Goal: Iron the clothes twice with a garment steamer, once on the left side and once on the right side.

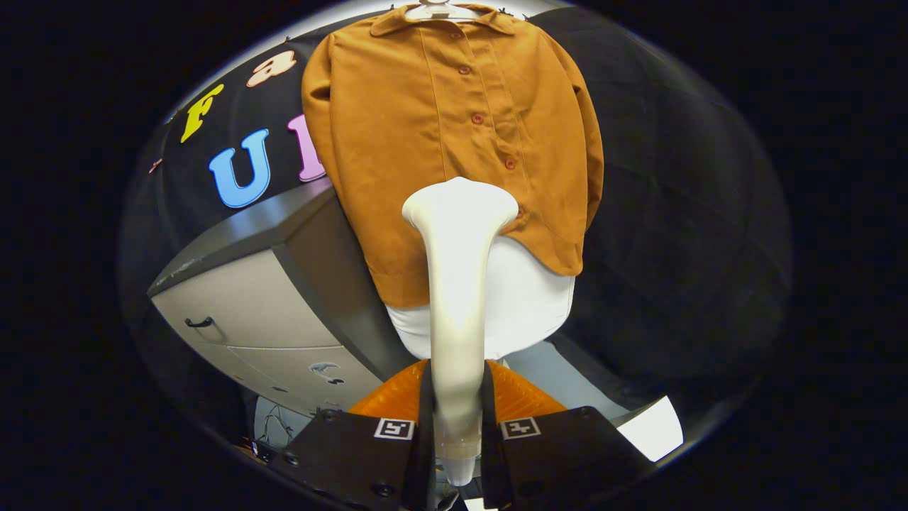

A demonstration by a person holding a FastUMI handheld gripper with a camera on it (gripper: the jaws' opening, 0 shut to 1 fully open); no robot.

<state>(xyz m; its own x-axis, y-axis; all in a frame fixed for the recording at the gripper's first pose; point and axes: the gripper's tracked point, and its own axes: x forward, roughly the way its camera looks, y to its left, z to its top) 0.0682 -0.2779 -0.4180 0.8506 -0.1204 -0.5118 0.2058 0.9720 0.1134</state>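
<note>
Black cloth is hung all around as the booth's wall. At 12 o'clock from the claw (457, 426), a rust-orange buttoned shirt (440, 142) is hung on a white hanger (440, 10), over a white cloth (525, 301). A grey metal cabinet (262, 312) is seen at 10 o'clock. The white plastic garment steamer (457, 284) is clamped between both fingers, its wide head just before the shirt's lower front. No brand can be read.
</note>
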